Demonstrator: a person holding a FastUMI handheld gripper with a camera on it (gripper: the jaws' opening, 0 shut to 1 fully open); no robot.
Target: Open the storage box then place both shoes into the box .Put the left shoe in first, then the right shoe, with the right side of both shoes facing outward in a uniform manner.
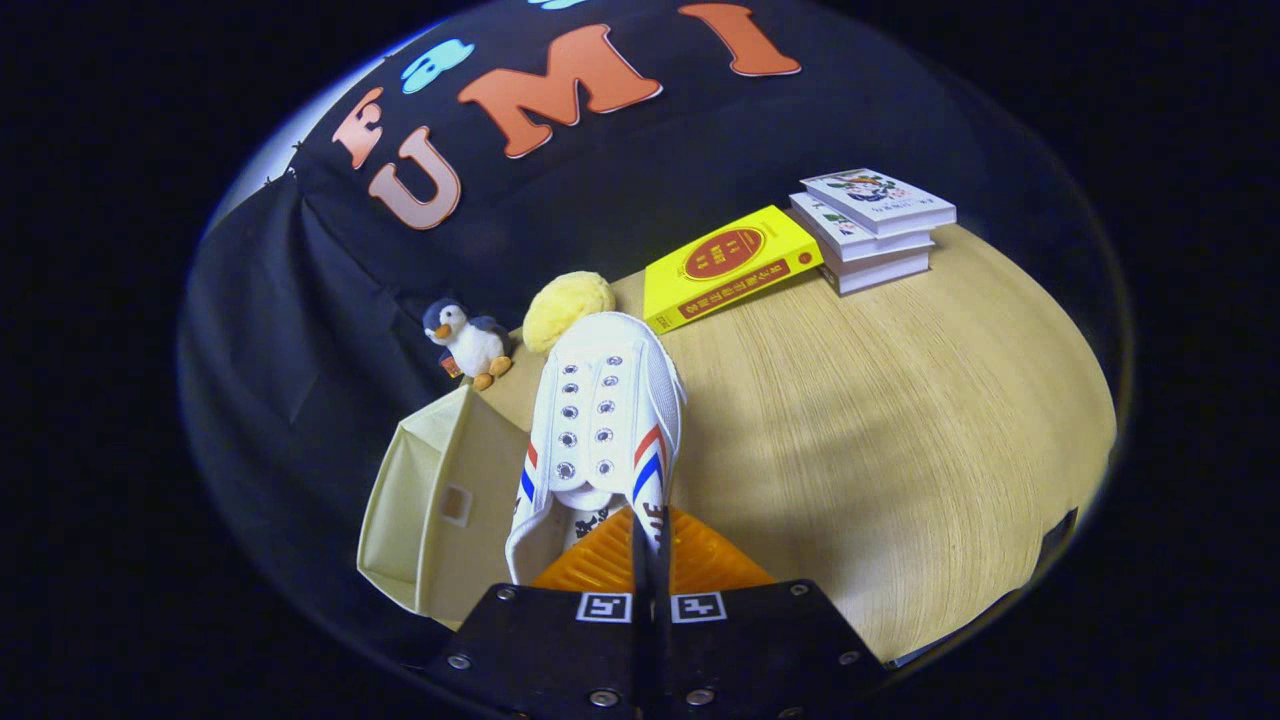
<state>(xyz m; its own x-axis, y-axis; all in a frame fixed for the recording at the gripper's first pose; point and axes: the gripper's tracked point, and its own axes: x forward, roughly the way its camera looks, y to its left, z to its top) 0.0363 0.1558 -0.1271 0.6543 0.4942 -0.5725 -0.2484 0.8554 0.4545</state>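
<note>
Both fingers (pixel 650 545) pinch shoe (pixel 600 420) beside box (pixel 440 520)

Wooden table (pixel 900 420): books (pixel 870 225), penguin (pixel 468 340), box (pixel 440 510).

Table (pixel 880 420) is lit bright from overhead, soft shadows are thrown, edges get bent and darkened pretty heavily.

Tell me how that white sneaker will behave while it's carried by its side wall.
The sneaker looks like light canvas, so its wall probably flexes where the gripper is shut on it. Held at the heel end, its toe may sag. The thin wall could slip if jolted.
</note>
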